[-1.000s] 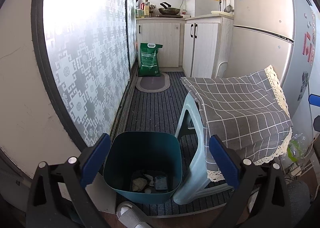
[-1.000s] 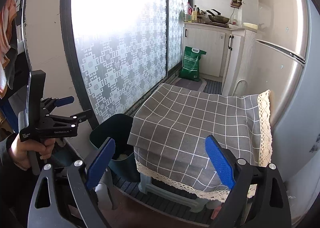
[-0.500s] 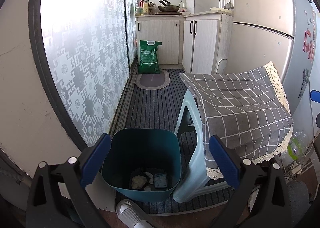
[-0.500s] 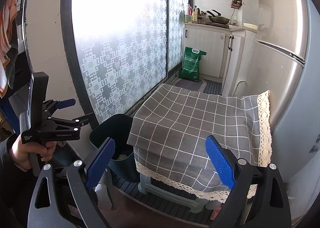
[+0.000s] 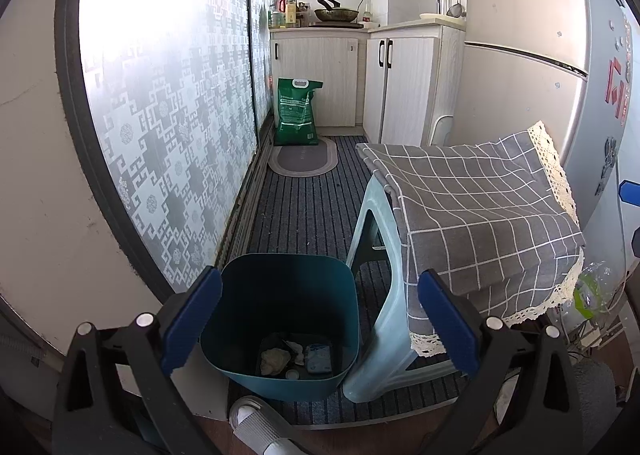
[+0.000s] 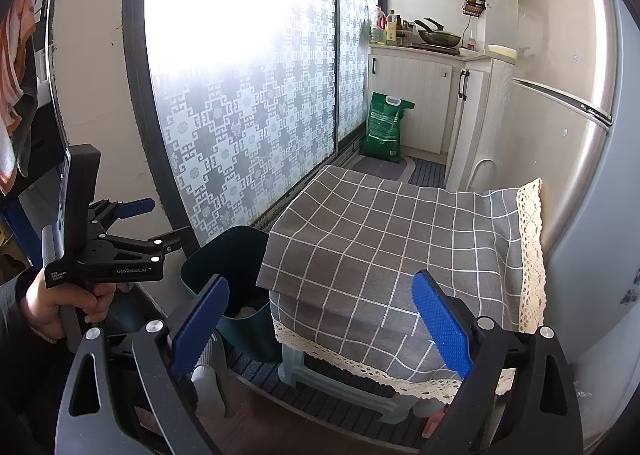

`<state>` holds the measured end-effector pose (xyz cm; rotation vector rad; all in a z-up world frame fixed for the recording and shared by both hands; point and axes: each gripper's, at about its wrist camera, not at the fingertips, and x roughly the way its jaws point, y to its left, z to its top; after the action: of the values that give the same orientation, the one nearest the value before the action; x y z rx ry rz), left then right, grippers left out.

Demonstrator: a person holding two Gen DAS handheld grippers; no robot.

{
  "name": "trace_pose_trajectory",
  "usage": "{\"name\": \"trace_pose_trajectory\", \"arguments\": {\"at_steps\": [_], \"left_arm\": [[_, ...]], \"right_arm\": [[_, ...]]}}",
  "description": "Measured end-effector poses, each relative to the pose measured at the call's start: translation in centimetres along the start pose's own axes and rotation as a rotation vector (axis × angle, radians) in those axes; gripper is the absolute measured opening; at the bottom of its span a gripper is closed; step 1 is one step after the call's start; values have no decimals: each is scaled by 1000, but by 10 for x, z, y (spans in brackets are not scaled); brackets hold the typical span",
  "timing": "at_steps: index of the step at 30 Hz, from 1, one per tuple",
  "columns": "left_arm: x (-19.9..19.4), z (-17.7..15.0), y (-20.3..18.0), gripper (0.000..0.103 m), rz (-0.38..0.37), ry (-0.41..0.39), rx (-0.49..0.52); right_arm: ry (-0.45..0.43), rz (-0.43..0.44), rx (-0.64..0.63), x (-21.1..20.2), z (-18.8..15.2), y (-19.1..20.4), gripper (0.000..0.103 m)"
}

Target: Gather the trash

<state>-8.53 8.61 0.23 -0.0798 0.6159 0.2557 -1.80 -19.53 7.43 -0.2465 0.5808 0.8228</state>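
Observation:
A dark teal trash bin (image 5: 288, 295) stands on the striped floor mat, beside a pale plastic stool (image 5: 372, 255). Inside it lie a crumpled whitish wad (image 5: 274, 360), a small blue packet (image 5: 319, 358) and a few scraps. My left gripper (image 5: 318, 325) hovers open above the bin with nothing between its blue pads. My right gripper (image 6: 320, 325) is open too, held over the front edge of the grey checked cloth (image 6: 404, 239) that covers the stool. In the right wrist view the bin (image 6: 228, 255) shows half hidden behind the cloth, and the left gripper (image 6: 160, 227) is held in a hand at the left.
A frosted patterned sliding door (image 5: 160, 95) runs along the left. A fridge (image 5: 532, 55) stands at the right, white cabinets (image 5: 400, 83) at the back. A green bag (image 5: 297, 111) and an oval mat (image 5: 304, 155) lie at the far end. A clear bottle (image 5: 592, 287) sits by the fridge.
The left wrist view has risen and drawn back slightly, so the bin sits a little lower. In the right wrist view the hand-held left gripper has shifted up slightly. Both grippers stay open.

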Motion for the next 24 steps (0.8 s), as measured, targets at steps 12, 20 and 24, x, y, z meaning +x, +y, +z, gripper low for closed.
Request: {"name": "trace_pose_trajectory", "arguments": {"at_steps": [12,20,24], "left_arm": [[-1,0,-1,100,-3,-2,2],[0,1,-2,100,-6,1,1],[0,0,-2,100,-6,-1,4]], "right_arm": [[6,4,-2,3,-2,4,94],[7,4,-2,3,-2,5,94],[8,7,-4,4,-4,5,94]]}}
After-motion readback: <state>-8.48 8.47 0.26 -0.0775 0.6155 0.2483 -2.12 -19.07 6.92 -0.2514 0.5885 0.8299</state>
